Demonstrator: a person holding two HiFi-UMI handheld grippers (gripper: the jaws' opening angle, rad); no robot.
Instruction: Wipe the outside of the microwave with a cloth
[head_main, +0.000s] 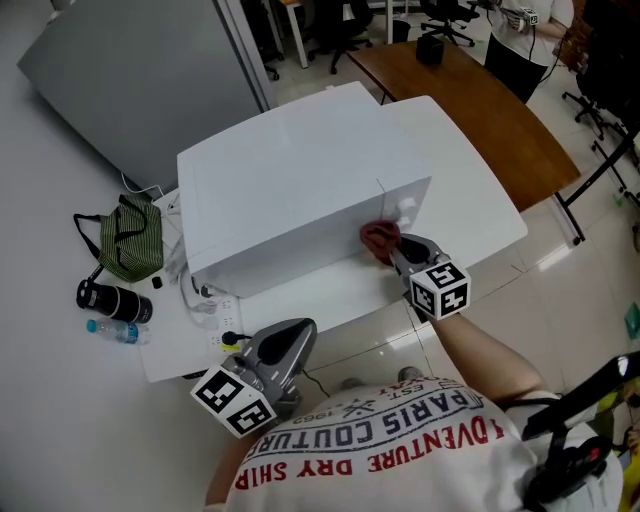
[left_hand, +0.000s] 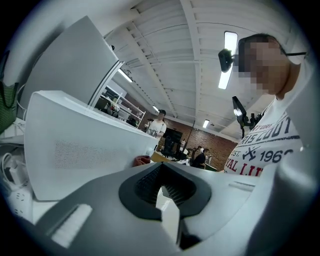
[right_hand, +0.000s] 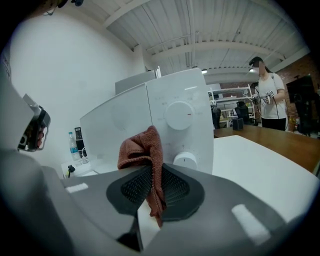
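A white microwave (head_main: 300, 190) stands on a white table (head_main: 480, 215), its front towards me. My right gripper (head_main: 395, 250) is shut on a reddish-brown cloth (head_main: 379, 238), which it holds against the front beside the control panel. In the right gripper view the cloth (right_hand: 145, 150) bunches up above the jaws and hangs between them, in front of two round dials (right_hand: 178, 115). My left gripper (head_main: 298, 330) hovers low at the table's front edge, apart from the microwave, jaws shut and empty. The left gripper view shows the microwave's side (left_hand: 85, 145) and a bit of the cloth (left_hand: 141, 160).
Left of the microwave lie a green striped bag (head_main: 130, 240), a black cylinder (head_main: 113, 300), a small water bottle (head_main: 115, 330) and a power strip with cables (head_main: 215, 300). A grey panel (head_main: 130, 70) leans behind. A wooden table (head_main: 480, 110) and office chairs stand beyond.
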